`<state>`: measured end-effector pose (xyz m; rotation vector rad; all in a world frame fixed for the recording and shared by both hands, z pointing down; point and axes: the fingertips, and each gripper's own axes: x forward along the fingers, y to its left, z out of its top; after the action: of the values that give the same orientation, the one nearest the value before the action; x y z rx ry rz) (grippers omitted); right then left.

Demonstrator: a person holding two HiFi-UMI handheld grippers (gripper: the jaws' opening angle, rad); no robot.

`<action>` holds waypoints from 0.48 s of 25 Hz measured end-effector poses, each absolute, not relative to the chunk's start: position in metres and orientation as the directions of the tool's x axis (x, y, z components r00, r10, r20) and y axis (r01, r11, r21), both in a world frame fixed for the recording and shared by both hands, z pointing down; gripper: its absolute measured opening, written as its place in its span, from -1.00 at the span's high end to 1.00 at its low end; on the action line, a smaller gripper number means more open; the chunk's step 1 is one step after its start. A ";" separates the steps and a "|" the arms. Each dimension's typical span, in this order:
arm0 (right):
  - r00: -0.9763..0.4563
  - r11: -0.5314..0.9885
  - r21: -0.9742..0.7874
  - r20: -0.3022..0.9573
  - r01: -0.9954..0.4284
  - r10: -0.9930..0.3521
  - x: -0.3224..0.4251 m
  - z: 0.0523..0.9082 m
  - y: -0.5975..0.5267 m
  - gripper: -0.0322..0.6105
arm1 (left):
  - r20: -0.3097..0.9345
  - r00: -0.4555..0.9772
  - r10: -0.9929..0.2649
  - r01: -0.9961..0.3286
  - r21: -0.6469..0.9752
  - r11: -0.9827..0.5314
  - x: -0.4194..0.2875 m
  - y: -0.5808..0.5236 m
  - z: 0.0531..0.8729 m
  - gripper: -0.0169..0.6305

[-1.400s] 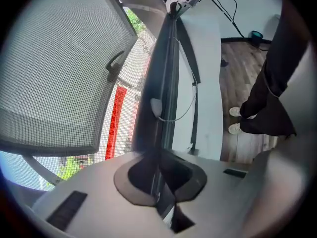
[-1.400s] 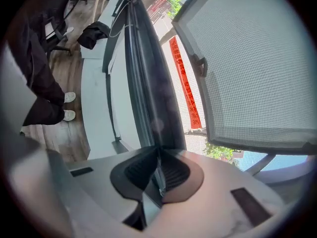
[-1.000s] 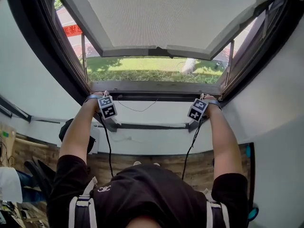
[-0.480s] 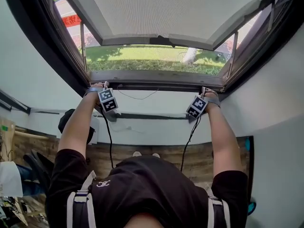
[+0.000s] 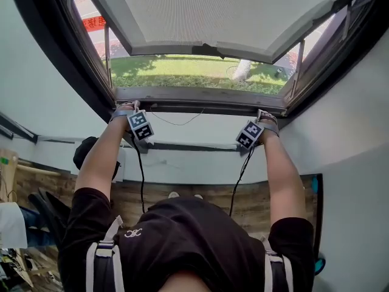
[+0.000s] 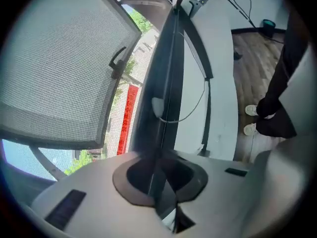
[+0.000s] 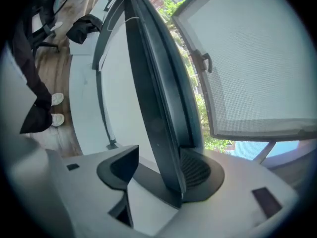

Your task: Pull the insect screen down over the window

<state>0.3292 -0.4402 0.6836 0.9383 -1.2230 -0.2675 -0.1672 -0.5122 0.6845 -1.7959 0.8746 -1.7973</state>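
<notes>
The insect screen's dark bottom bar [image 5: 200, 109] lies along the window's lower frame; I cannot make out its mesh. My left gripper [image 5: 135, 106] sits at the bar's left end and my right gripper [image 5: 260, 112] at its right end. In the left gripper view the bar [image 6: 166, 83] runs between the jaws of the left gripper [image 6: 161, 182]. They have just been opening slightly, with no gap showing beside the bar. The right gripper [image 7: 158, 175] has just opened wide. There the bar [image 7: 153, 93] leans by the ribbed right pad [image 7: 198, 170], clear of the left one.
An outward-tilted sash [image 5: 231, 11] with a grey meshed pane and a dark handle hangs above the opening, grass [image 5: 194, 72] beyond. On the white wall below run a thin dark strip [image 5: 194, 146] and a looped cord [image 5: 176, 123]. Wooden floor [image 5: 182, 205] and the person's shoes [image 6: 252, 118] lie beneath.
Both hands stay at the lower frame. The window and hands sit slightly higher in the picture as the head view shifted. Nothing else visibly differs.
</notes>
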 end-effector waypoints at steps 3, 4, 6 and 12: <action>0.353 0.556 0.771 0.637 -0.311 -0.686 0.327 0.676 -0.443 0.07 | 0.686 -0.048 -0.726 -0.148 -0.724 -0.674 -0.168 -0.512 0.681 0.79; 0.351 0.546 0.779 0.627 -0.310 -0.695 0.326 0.674 -0.445 0.07 | 0.681 -0.045 -0.731 -0.147 -0.728 -0.670 -0.169 -0.513 0.680 0.79; 0.354 0.546 0.782 0.623 -0.302 -0.697 0.326 0.673 -0.445 0.06 | 0.676 -0.037 -0.736 -0.150 -0.732 -0.665 -0.169 -0.514 0.679 0.78; 0.357 0.466 0.835 0.547 -0.292 -0.757 0.328 0.661 -0.454 -0.22 | 0.571 -0.002 -0.821 -0.175 -0.808 -0.562 -0.164 -0.514 0.652 0.57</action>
<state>0.3280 -0.4538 0.6607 1.0984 -1.2179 -0.3949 -0.1643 -0.5143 0.6519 -1.7575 1.0286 -1.6060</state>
